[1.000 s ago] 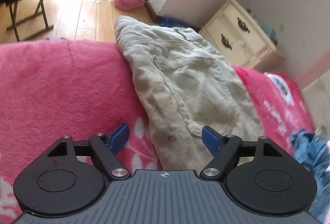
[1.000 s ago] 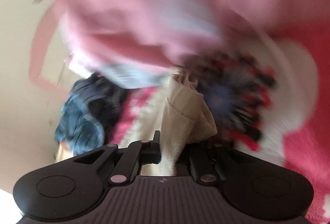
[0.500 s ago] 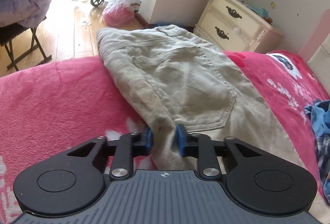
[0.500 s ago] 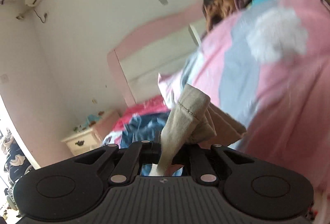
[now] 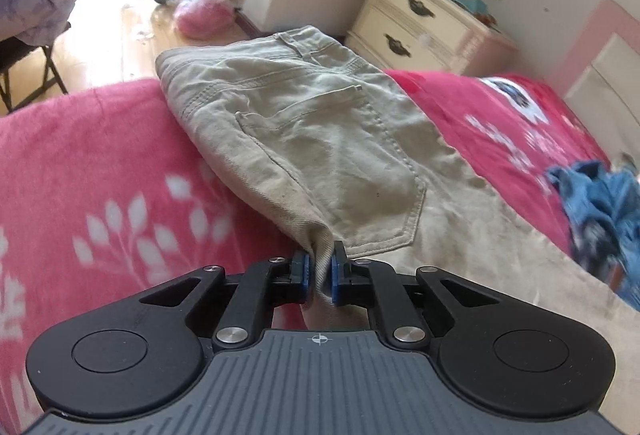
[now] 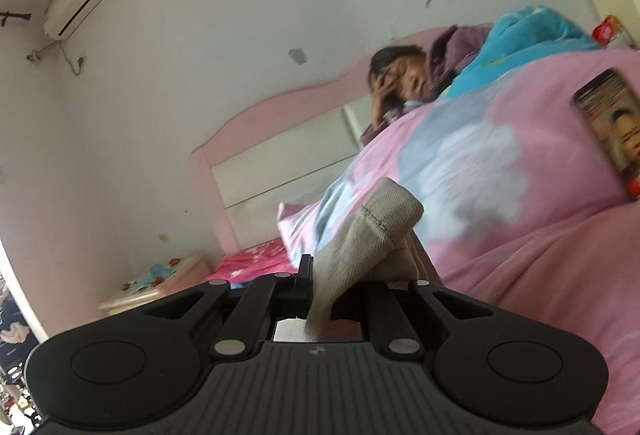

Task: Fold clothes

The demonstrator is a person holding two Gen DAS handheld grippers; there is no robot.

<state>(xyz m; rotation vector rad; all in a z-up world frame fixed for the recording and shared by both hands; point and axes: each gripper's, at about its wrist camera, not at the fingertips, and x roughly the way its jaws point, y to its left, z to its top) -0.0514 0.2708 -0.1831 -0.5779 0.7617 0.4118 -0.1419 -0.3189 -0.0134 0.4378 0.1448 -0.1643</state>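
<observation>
- We look across a bed under a bright pink blanket (image 5: 80, 163) printed with white leaf sprigs, spread wide beneath everything in the left wrist view.
- In the right wrist view, a pale pink quilt (image 6: 540, 235) with soft blue and white patches rises at right, and a pink-framed headboard (image 6: 280, 139) stands against the white wall behind it.
- A person (image 6: 400, 79) lies propped near that headboard, one hand raised to the head.
- The khaki trousers (image 5: 320, 139) lie seat-up on the pink blanket, back pocket showing, the waistband reaching toward the wooden floor's side of the bed.
- A cream nightstand (image 5: 424, 23) with two dark-handled drawers stands by the wall beyond the trousers.
- A rumpled blue garment (image 5: 600, 203) lies on the blanket at right, apart from the trousers.
- Our left gripper (image 5: 319, 275), whose jaws have just been closing, is clenched on a pinched-up fold at the trousers' near edge, blue pads pressing both sides.
- Our right gripper (image 6: 320, 287) is clamped on a stitched khaki hem, which stands up above the jaws against the quilt.
</observation>
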